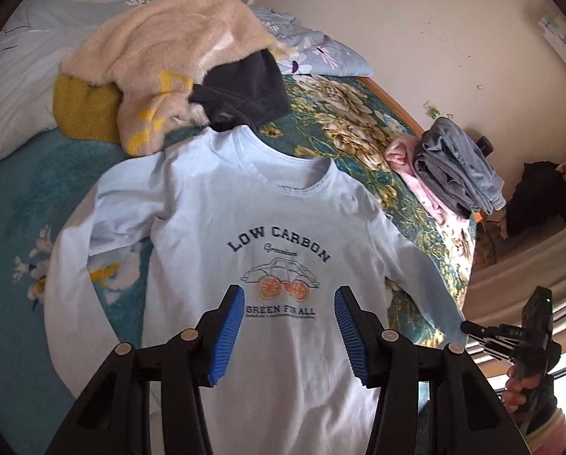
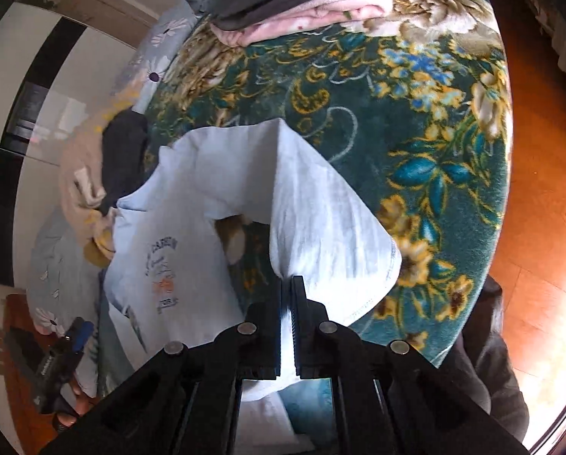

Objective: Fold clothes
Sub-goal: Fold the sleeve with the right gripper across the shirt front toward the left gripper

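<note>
Between the fingers of the right hand-held gripper (image 2: 286,284) a fold of the shirt's sleeve (image 2: 321,227) is clamped, the jaws pressed together on the pale blue cloth. This sleeve rises from the bed in a peaked ridge toward the shoulder, its stitched cuff hanging to the right of the jaws over the bedspread (image 2: 415,113). The gripper reaches forward and slightly down, with the floor (image 2: 541,189) showing on its right.

The left hand-held gripper (image 1: 288,303) hovers above the lower chest of the shirt (image 1: 245,208), its blue-padded fingers (image 1: 231,326) spread wide and gripping nothing. It looks along the shirt from hem toward collar. The shirt lies face up on the bed, long axis running away from the left wrist camera, neckline at the far end, printed lettering reading upright from the hem side. The other sleeve (image 1: 74,246) bends down the left side onto a teal blanket (image 1: 13,197).

Beyond the collar sits an unfolded pile: a cream fleece (image 1: 161,49), a dark garment (image 1: 245,91) touching the neckline, and something yellow (image 1: 82,110). Near the bed's right edge is a folded stack (image 1: 453,167), grey pieces on pink. In the left wrist view the right gripper's body appears at the far right, held in a gloved hand (image 1: 529,386).
</note>
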Tool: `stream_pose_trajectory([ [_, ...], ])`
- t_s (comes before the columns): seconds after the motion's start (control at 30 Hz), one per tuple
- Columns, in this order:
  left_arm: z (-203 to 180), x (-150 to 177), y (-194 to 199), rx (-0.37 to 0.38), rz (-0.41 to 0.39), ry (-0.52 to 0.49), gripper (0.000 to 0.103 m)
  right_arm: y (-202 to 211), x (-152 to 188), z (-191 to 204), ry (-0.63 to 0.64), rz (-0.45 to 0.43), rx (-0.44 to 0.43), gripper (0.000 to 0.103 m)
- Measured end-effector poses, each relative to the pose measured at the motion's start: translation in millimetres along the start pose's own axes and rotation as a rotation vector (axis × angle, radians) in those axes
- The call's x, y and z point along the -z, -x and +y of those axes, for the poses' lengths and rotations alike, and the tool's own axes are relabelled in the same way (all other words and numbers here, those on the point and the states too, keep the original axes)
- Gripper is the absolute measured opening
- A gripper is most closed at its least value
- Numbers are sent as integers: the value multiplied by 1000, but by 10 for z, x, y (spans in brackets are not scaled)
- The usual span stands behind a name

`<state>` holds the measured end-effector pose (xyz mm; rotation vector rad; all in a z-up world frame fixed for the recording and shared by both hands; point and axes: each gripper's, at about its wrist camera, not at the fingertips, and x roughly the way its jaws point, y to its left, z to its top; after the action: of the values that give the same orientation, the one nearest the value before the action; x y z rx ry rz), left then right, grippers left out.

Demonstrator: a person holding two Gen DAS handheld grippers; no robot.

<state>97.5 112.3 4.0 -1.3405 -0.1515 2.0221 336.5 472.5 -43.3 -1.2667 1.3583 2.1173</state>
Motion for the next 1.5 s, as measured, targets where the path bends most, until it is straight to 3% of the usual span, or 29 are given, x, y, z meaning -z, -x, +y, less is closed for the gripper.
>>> stream_pose_trajectory([
  [0.1, -279, 94, -50, 85, 42, -99, 56, -40, -19, 295, 48, 15, -50, 4],
  [0.2, -672, 263, -153, 158, 78, -234, 63, -131, -14, 620, 118, 31, -41, 4],
  [0.3, -1117, 482, -280, 214, 114, -395, 66, -129, 2, 636, 120, 49, -29, 4],
  [0.37, -1367, 637, -423, 223, 149, -479, 67, -155, -30, 618, 96, 55, -33, 4],
  [0.5, -1671, 911, -675, 241, 228, -538, 67, -194, -63, 604, 55, 62, -46, 4],
  [0.63, -1804, 1088, -833, 191, 235, -577, 67, -204, -50, 605, 40, 71, -54, 4],
  [0.8, -1746, 1088, -947, 96, 205, -567, 64, -236, -11, 624, 32, 85, -67, 4],
  [0.83, -1700, 1059, -954, 87, 200, -549, 57, -240, -5, 631, 34, 87, -68, 4],
  [0.93, -1545, 954, -921, 83, 185, -493, 10, -250, 5, 645, 38, 90, -69, 5],
  [0.97, -1489, 915, -896, 87, 180, -473, 5, -257, 6, 645, 38, 91, -68, 5],
  [1.03, -1375, 825, -830, 116, 176, -424, 4, -276, 11, 647, 38, 97, -66, 5],
  [1.13, -1222, 652, -653, 231, 168, -340, 4, -316, 29, 675, 56, 113, -72, 7],
  [1.23, -1120, 486, -552, 273, 160, -306, 4, -352, 39, 706, 64, 130, -91, 8],
  [1.33, -1016, 283, -546, 270, 166, -291, 4, -320, 39, 697, 60, 115, -98, 39],
  [1.5, -826, -228, -476, 289, 189, -262, 4, -203, 49, 507, 23, 77, -94, 42],
])
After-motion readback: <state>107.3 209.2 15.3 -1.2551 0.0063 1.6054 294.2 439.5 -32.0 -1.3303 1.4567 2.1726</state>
